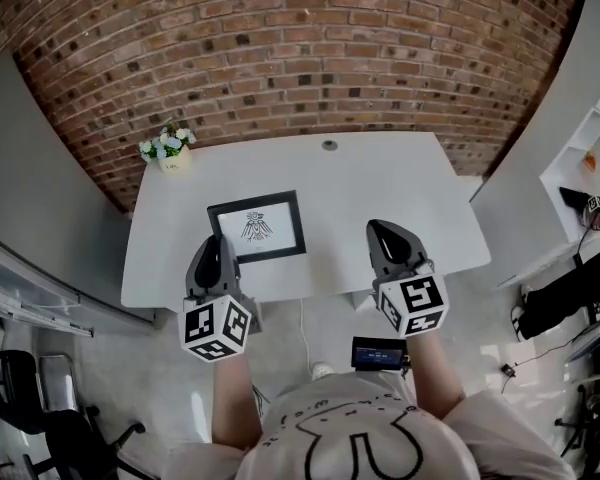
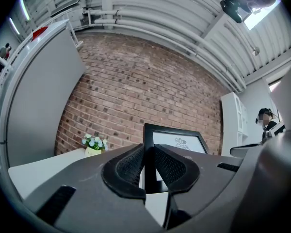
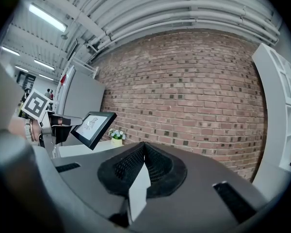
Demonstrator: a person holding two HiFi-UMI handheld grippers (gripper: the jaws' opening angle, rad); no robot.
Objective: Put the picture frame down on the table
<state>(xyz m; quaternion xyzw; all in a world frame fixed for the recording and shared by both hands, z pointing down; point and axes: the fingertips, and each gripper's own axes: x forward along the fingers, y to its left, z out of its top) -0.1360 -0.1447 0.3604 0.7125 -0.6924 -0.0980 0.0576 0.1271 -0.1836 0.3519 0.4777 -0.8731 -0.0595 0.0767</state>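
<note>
Frame (image 1: 257, 226) tilted face-up, long axis crosswise

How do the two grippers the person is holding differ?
The left gripper is shut on the black picture frame's left side; the right gripper holds nothing. The left gripper's jaws are parted by the frame; the right gripper's meet at the tips. Both carry a marker cube and point toward the brick wall over the white table.

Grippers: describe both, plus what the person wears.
The left gripper and right gripper match: dark grey tapered jaws with black meshed pads, each carrying a white cube with black square markers. No cables show. The person wears a white shirt with dark line print.
</note>
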